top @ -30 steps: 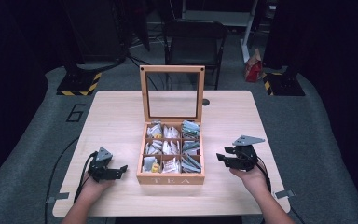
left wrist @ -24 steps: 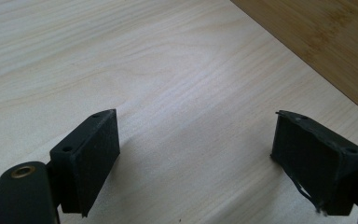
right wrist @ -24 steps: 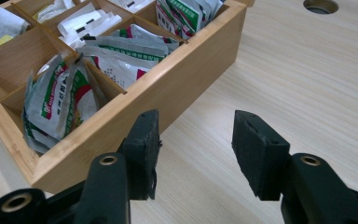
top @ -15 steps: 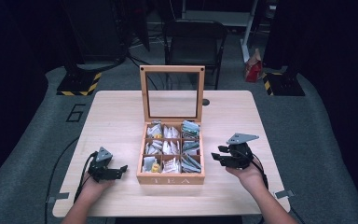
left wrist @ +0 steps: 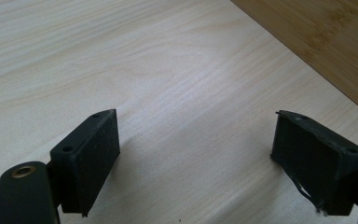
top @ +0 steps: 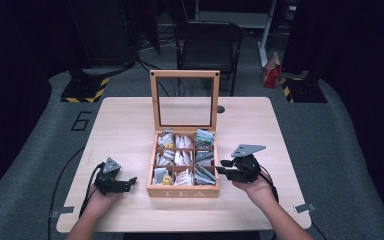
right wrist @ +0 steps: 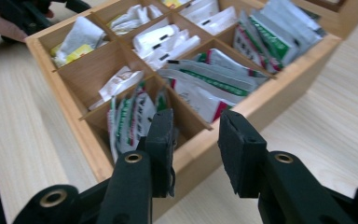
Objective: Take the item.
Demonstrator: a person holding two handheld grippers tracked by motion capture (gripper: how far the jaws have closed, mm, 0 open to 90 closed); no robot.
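We found the wooden tea box [top: 182, 192] mid-desk [top: 125, 125], lid [top: 184, 100] upright, sachets [right wrist: 126, 116] untouched. Our right claw [right wrist: 193, 149], jaws apart and empty, hung at its right wall; our left claw [left wrist: 209, 149], wide apart, sat low beside its left wall. Nothing was lifted; open desk lay on both sides.

Tea box [top: 182, 190] mid-table [top: 125, 125], lid [top: 184, 100] upright behind, left gripper [top: 121, 186] left, right gripper [top: 223, 170] right
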